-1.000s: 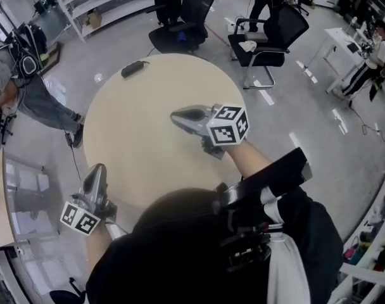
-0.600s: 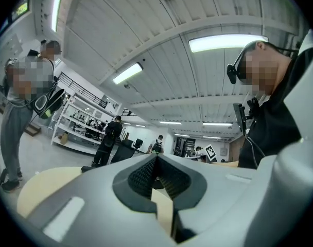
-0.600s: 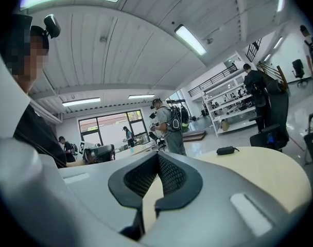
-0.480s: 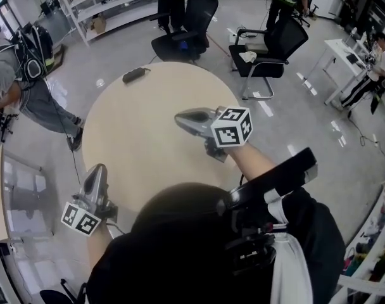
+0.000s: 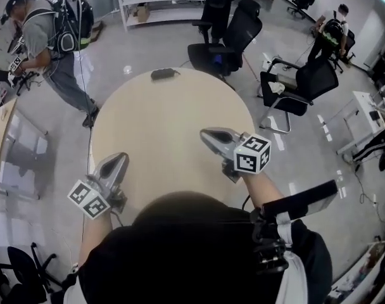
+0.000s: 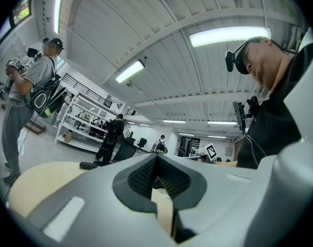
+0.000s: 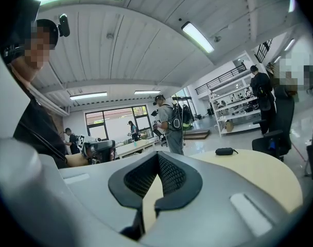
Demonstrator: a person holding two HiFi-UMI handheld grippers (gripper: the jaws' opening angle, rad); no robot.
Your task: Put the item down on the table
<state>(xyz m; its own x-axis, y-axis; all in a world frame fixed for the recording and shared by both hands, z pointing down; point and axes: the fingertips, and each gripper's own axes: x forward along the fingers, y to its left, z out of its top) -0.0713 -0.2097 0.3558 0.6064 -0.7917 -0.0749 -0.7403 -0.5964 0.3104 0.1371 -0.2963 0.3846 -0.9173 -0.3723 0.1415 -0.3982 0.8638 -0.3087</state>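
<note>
- The left claw [image 5: 118,160], lower left of the frame, is closed on nothing
- The right claw [image 5: 206,134], centre right, is closed and empty
- A dark pouch [image 5: 164,74] lies at the upper edge of the round worktop [image 5: 154,125], well apart from both

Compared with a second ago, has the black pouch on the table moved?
No. The pouch still lies at the far rim of the table, in the same spot; only the head camera has swung.

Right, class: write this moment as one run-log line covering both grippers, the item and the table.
left gripper: shut, empty | right gripper: shut, empty | dark item: lying at table's far edge, apart from both grippers | table: round, beige
</note>
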